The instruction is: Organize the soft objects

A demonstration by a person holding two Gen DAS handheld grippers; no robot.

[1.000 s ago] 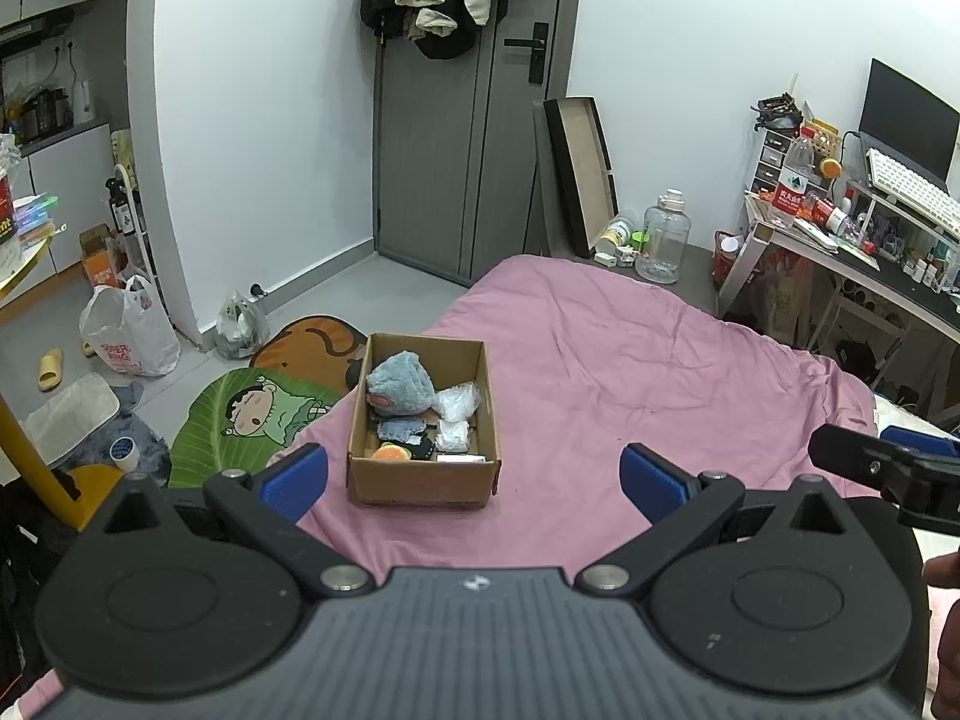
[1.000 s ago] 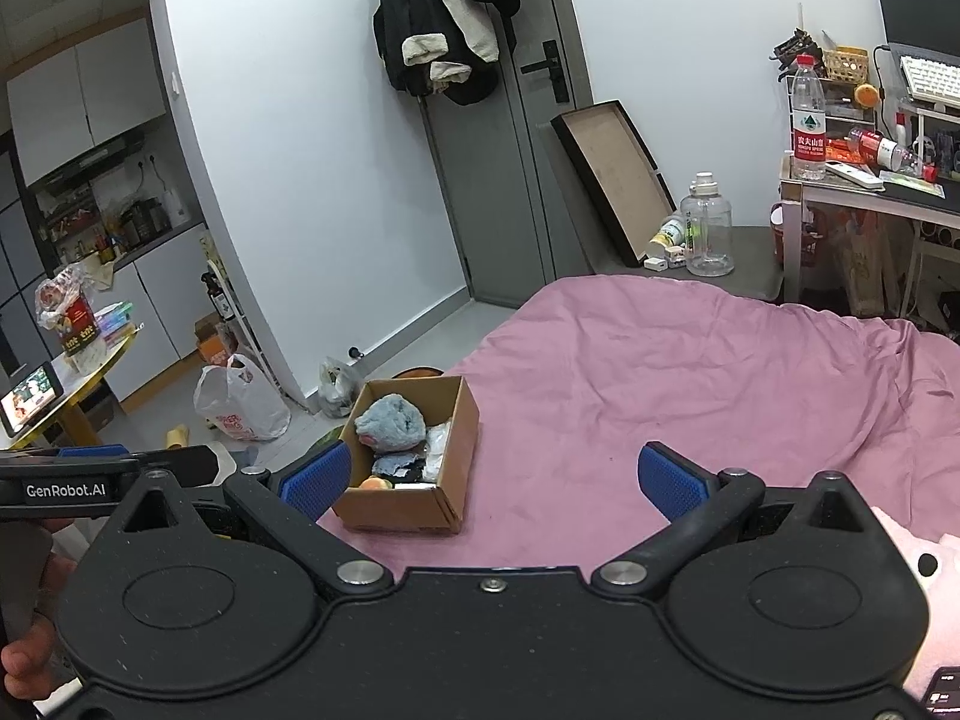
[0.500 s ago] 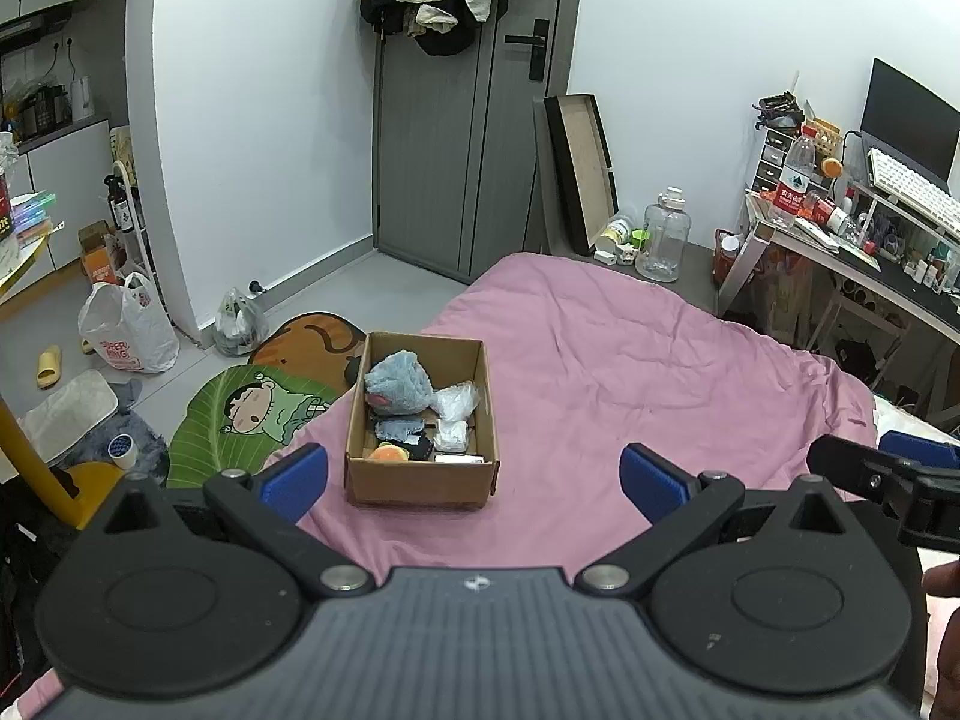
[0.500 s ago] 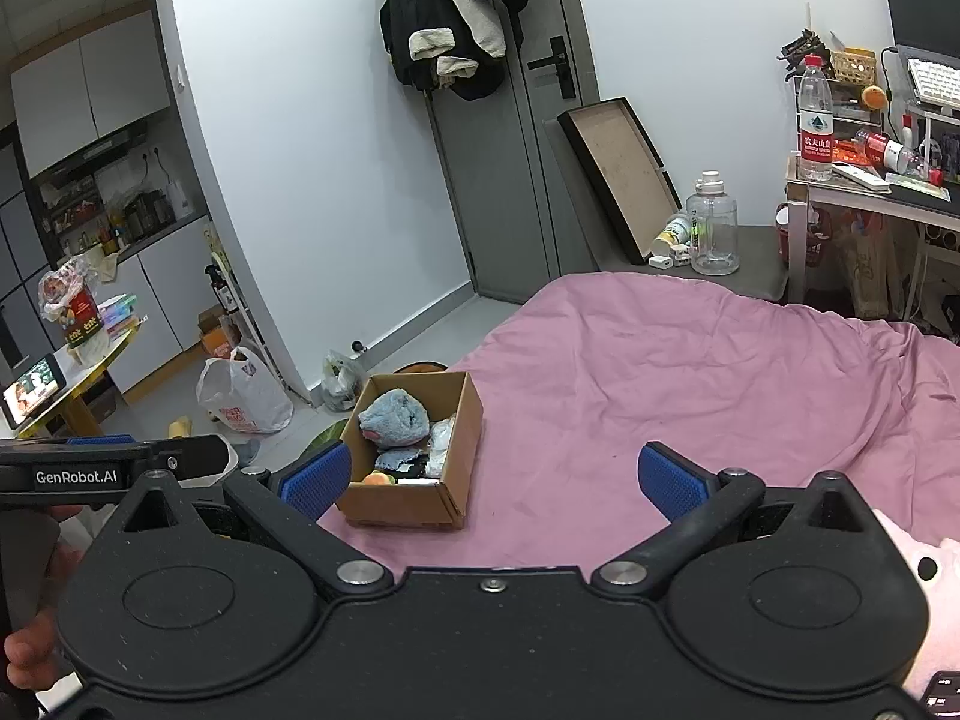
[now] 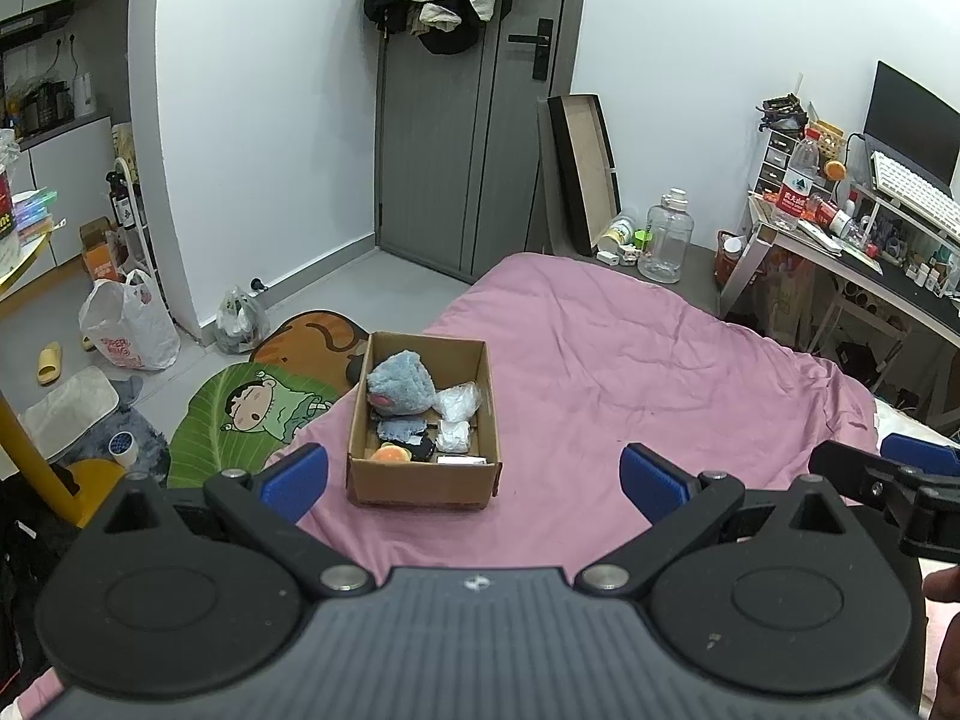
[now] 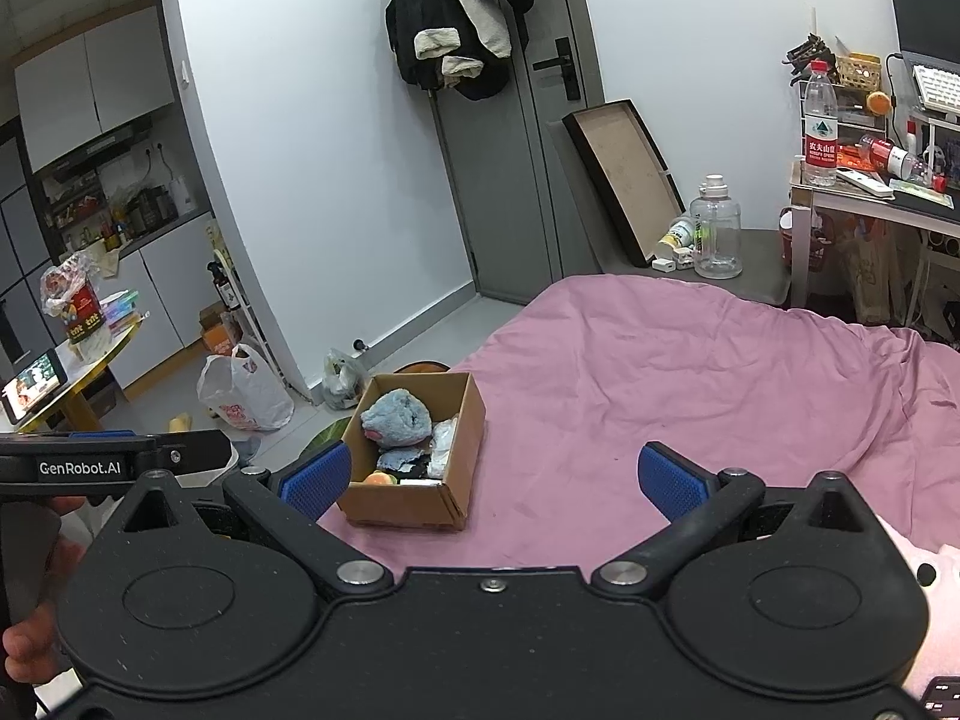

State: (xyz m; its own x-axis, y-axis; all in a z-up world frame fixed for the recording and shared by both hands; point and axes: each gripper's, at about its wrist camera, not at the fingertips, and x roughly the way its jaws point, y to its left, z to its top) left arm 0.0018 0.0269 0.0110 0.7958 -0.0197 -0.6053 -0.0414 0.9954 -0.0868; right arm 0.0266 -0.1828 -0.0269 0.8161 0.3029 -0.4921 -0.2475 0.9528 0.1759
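Nearest the cameras, the left tongs (image 5: 474, 471) and the right tongs (image 6: 492, 474) are both spread wide with nothing between the blue pads, held level side by side above the near edge of the bed (image 5: 630, 360), pointing toward the cardboard box (image 5: 423, 480). A hand (image 6: 27, 642) grips the left handle at the lower left of the right view.

Just beyond the tongs, the box sits on the bed's left corner. Inside it lie a blue-grey plush (image 5: 401, 383) at the far end, white crumpled bundles (image 5: 457, 402) on the right, and an orange-topped item (image 5: 390, 453) at the near wall.

The soft things lie gathered in the box, which fits either a finished sort or one about to be unpacked; the pictures do not settle which.

Beyond the box, the rest of the pink bed is bare.
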